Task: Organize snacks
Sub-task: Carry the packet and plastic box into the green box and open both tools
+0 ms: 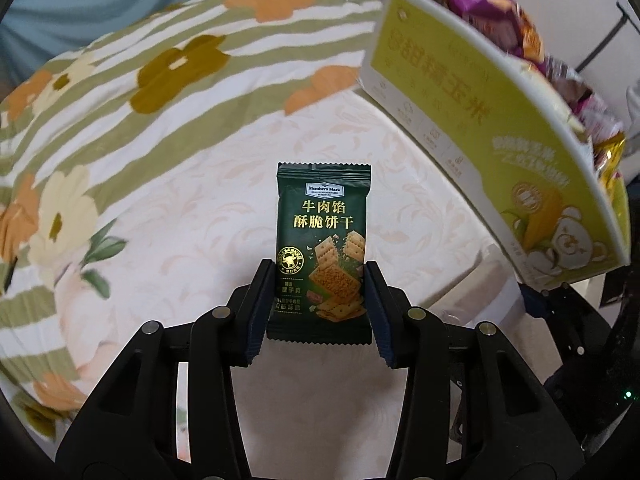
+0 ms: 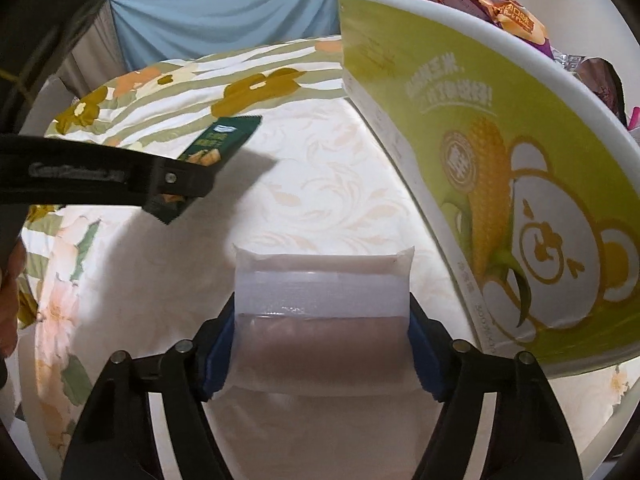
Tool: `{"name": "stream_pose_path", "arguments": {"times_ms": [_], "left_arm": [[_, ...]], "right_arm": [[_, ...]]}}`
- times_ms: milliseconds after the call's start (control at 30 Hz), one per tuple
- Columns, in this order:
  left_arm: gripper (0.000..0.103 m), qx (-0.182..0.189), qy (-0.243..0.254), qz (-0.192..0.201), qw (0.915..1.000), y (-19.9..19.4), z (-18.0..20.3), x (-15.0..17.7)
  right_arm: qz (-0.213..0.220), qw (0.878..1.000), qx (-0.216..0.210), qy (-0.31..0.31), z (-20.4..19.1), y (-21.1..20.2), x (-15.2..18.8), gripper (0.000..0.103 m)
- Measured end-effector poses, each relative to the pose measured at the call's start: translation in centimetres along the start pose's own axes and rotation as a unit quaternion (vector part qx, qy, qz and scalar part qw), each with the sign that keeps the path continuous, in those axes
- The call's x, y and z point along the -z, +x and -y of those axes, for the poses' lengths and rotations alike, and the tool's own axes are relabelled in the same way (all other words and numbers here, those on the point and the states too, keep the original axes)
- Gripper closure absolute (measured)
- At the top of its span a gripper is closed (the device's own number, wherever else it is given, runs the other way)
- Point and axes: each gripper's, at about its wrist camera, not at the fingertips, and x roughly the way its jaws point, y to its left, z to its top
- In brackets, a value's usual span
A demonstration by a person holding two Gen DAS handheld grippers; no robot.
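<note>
1. Currently mid-carry: 2 snack packets lifted above the cream mattress (image 1: 224, 184), neither yet in the box.
2. Left gripper (image 1: 319, 300) clamped on the dark green cracker packet (image 1: 322, 248), pads (image 1: 260, 304) pressing its 2 long edges near the lower half; packet upright, label facing the camera, top seam free.
3. Right gripper (image 2: 320, 344) clamped on a pale translucent packet (image 2: 322, 312) with a brownish filling, held crosswise between the blue pads (image 2: 220, 352); contents too blurred to name.
4. Green-and-white corn box (image 2: 500, 184) just right of both grippers, tilted in both views, already heaped with purple and orange wrappers (image 2: 516, 16) above its rim.
5. Seen from the right wrist: left gripper (image 2: 188, 184) with the green packet (image 2: 218, 148) off to the left, well apart from the box and from the pale packet.
6. Floral quilt (image 1: 120, 100) bunched behind, blue curtain (image 2: 224, 4) beyond; nothing else loose on the mattress in view.
7. Judged step: delivery of both packets to the box, late in the sorting, given how full it looks.
8. Next move likely calls for raising each packet above the white rim, moving rightward over the opening, then spreading the fingers; pale packet nearer, so probably first.
9. Risk: overfull pile letting a dropped packet slide back out; a lower gap among the wrappers worth choosing.
</note>
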Motion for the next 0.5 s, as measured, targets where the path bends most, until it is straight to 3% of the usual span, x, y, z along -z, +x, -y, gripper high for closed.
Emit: {"name": "stream_pose_path", "arguments": {"times_ms": [300, 500], "left_arm": [[0.063, 0.012, -0.013, 0.061, 0.9980, -8.6, 0.4, -0.6], [0.063, 0.009, 0.000, 0.106, 0.9944, -13.9, 2.8, -2.9]], "right_arm": [[0.046, 0.998, -0.036, -0.034, -2.2, -5.8, -2.8, 0.033], [0.088, 0.994, -0.059, -0.031, -1.1, -11.9, -5.6, 0.033]]}}
